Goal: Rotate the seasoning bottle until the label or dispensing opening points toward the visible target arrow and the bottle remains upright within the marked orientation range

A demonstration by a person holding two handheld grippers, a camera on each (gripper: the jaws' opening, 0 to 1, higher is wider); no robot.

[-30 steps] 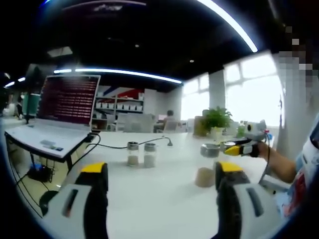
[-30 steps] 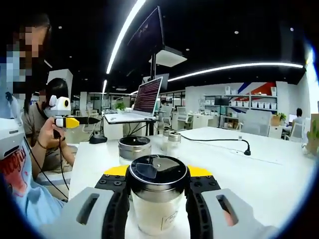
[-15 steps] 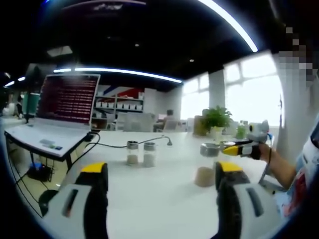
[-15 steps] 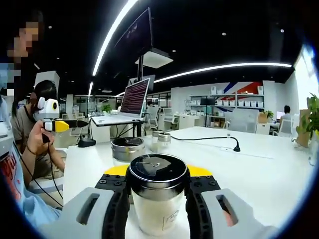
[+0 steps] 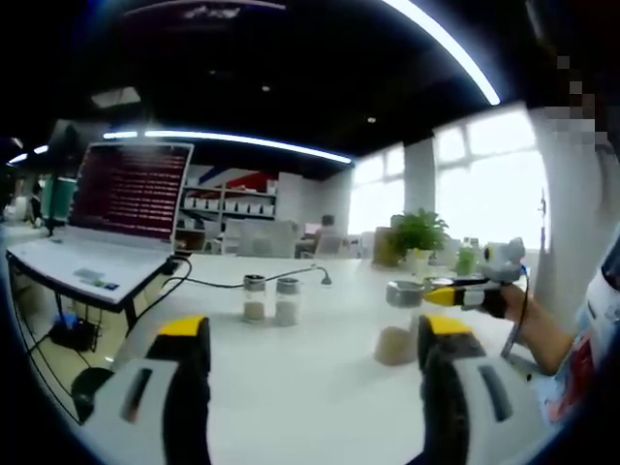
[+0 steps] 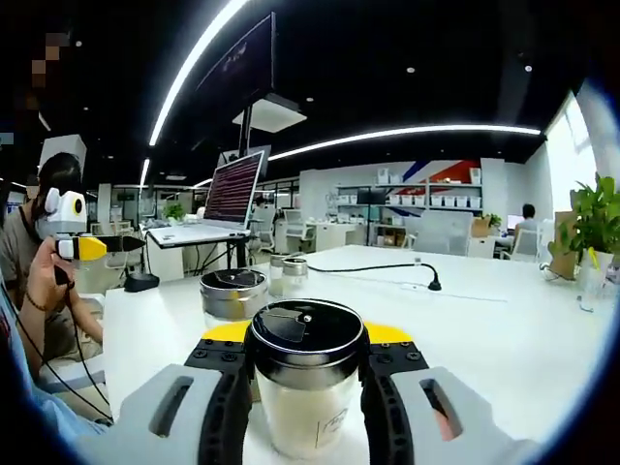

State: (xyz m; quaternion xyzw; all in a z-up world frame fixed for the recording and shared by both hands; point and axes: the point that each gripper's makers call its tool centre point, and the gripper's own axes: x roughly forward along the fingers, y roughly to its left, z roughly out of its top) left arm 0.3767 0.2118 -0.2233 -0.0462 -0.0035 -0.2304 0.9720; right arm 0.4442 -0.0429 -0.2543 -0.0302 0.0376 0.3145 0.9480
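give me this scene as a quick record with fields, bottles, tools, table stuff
held bottle: seasoning bottle, upright, metal flip lid, between the right tool's jaws
right tool: shut on the seasoning bottle
left tool: open, holding nothing, over the white table
second jar: just behind the held bottle
small shakers: two, side by side
laptop: open, on a raised stand
target arrow: cannot tell

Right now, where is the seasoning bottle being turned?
In the right gripper view, the seasoning bottle stands upright at bottom centre, clamped in the right claw, a second jar just behind-left.
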